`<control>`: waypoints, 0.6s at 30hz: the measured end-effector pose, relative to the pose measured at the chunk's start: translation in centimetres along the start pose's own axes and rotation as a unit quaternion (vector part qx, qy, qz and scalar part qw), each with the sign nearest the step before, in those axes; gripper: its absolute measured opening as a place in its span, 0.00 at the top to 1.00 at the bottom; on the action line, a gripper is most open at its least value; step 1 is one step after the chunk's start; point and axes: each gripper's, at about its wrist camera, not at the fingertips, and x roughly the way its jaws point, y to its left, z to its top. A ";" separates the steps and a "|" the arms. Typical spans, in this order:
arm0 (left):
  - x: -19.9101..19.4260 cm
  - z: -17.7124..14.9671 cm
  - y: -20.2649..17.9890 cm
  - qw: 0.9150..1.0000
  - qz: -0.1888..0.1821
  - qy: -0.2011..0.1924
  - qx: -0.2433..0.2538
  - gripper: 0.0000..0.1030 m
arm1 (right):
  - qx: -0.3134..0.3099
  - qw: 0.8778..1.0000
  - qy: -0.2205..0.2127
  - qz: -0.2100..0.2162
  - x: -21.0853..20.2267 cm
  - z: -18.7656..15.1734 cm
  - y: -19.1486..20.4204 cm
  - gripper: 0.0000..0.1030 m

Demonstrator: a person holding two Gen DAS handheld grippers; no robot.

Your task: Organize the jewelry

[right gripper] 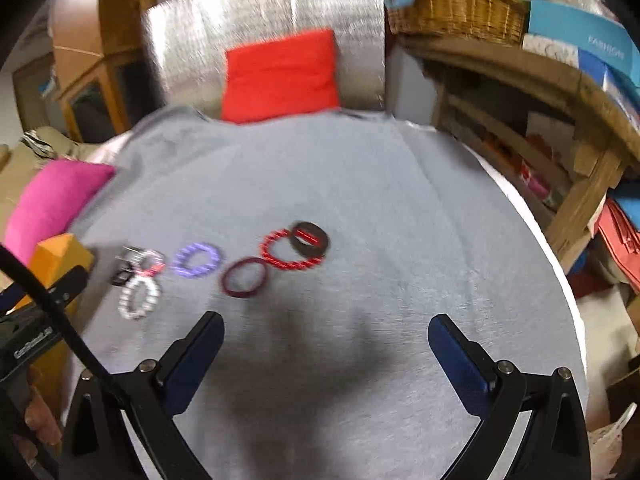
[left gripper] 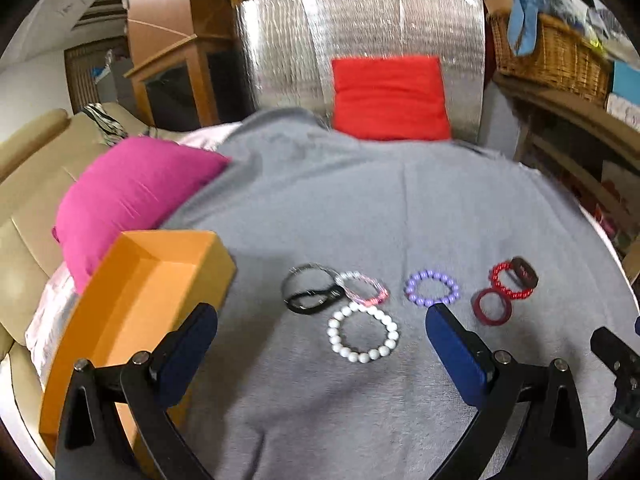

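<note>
Bracelets are lying in a row on the grey cloth surface (left gripper: 400, 208), nothing yet in the open orange cardboard box (left gripper: 132, 300) at its left edge, so I judge the sorting is only beginning. The left claw (left gripper: 322, 340) is hovering spread and empty, the white bead bracelet (left gripper: 363, 334) lying between its fingers in view; the next move is calling for a descent and a gentle pinch on the beads. The right claw (right gripper: 326, 344) is also spread and empty, near the dark red smooth bangle (right gripper: 244, 277).
</note>
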 end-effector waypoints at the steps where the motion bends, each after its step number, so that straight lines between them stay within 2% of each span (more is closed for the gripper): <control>1: -0.3 0.2 0.4 1.000 -0.001 -0.004 -0.001 0.00 | -0.002 1.000 -0.006 0.008 -0.4 0.1 0.6 0.00; 4: -1.2 0.5 1.3 1.000 0.000 -0.013 -0.005 0.00 | -0.007 0.999 -0.025 0.026 -1.5 0.3 1.9 0.00; 9: -1.9 0.6 2.3 1.000 0.004 -0.024 -0.005 0.00 | -0.020 0.998 -0.050 0.030 -1.3 1.1 4.2 0.00; 18: -0.4 0.8 3.4 1.000 0.010 -0.016 -0.009 0.00 | -0.018 0.998 -0.039 0.046 0.4 1.7 5.9 0.00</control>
